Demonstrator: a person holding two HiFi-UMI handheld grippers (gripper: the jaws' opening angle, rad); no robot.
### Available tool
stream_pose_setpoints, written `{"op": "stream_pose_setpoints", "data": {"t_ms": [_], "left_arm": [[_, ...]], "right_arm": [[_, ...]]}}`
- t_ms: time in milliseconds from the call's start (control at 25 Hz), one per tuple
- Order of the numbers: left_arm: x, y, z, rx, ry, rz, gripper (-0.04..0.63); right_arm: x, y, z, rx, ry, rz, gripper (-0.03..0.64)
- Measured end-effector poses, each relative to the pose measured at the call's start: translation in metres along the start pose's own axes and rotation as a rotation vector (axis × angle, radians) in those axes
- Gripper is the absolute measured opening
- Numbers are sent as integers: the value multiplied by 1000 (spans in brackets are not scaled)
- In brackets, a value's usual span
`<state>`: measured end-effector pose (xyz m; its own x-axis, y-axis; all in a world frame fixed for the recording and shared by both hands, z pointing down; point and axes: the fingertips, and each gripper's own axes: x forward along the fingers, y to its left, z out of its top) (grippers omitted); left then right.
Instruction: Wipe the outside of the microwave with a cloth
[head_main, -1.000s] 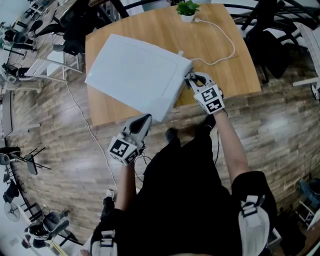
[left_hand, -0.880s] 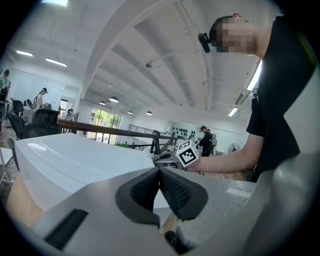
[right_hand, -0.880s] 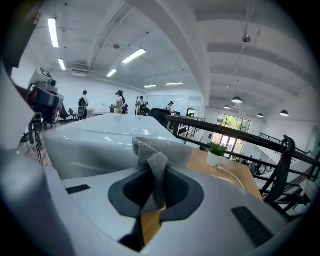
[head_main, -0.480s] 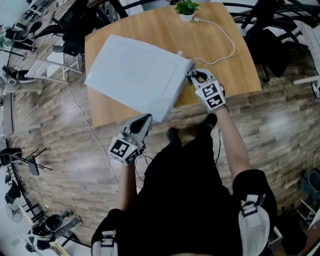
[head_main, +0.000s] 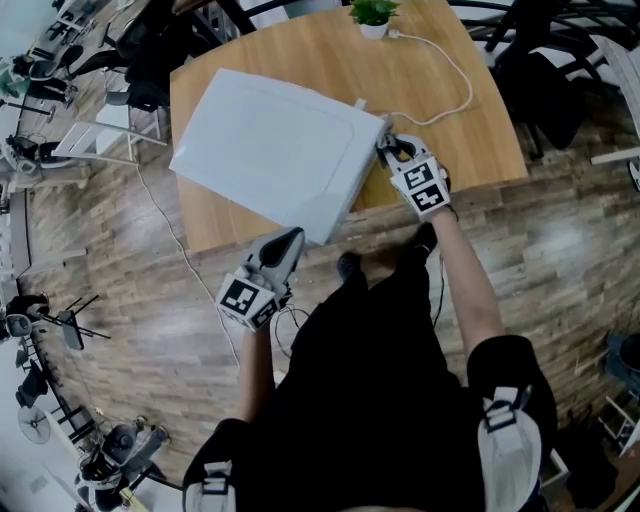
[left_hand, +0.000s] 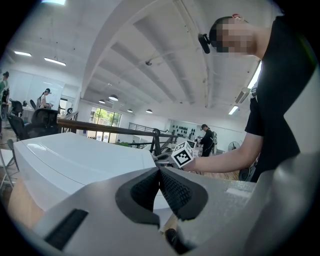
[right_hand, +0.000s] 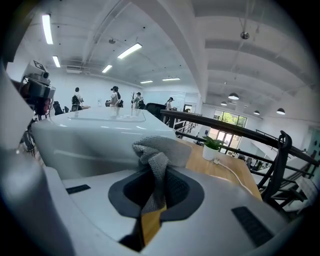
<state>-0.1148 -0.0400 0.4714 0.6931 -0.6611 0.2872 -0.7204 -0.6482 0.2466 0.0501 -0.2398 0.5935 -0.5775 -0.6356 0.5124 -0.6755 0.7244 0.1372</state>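
Fingers of the right gripper (right_hand: 155, 186) clamp the cloth (right_hand: 153, 149) at the microwave (head_main: 270, 150) side; left gripper (left_hand: 159, 186) fingers together, empty.

Head view looks steeply down; both gripper views closely face the microwave (head_main: 270, 150).

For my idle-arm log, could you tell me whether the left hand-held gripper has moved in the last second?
No. The left hand-held gripper sits just as before, beside the near corner of the microwave.
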Motion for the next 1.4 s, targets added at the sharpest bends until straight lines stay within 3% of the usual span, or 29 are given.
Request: {"op": "stream_pose_setpoints", "data": {"t_ms": [400,640,1400], "left_arm": [[4,-5,2,21,29,-8,2],[6,-5,2,19,38,-5,2],[7,-9,2,19,12,-35,2]], "right_arm": [[22,-3,-32,-11,78,8,25],[21,0,-30,-117,125,-32,25],[9,21,-30,-132,121,-27,25]]}}
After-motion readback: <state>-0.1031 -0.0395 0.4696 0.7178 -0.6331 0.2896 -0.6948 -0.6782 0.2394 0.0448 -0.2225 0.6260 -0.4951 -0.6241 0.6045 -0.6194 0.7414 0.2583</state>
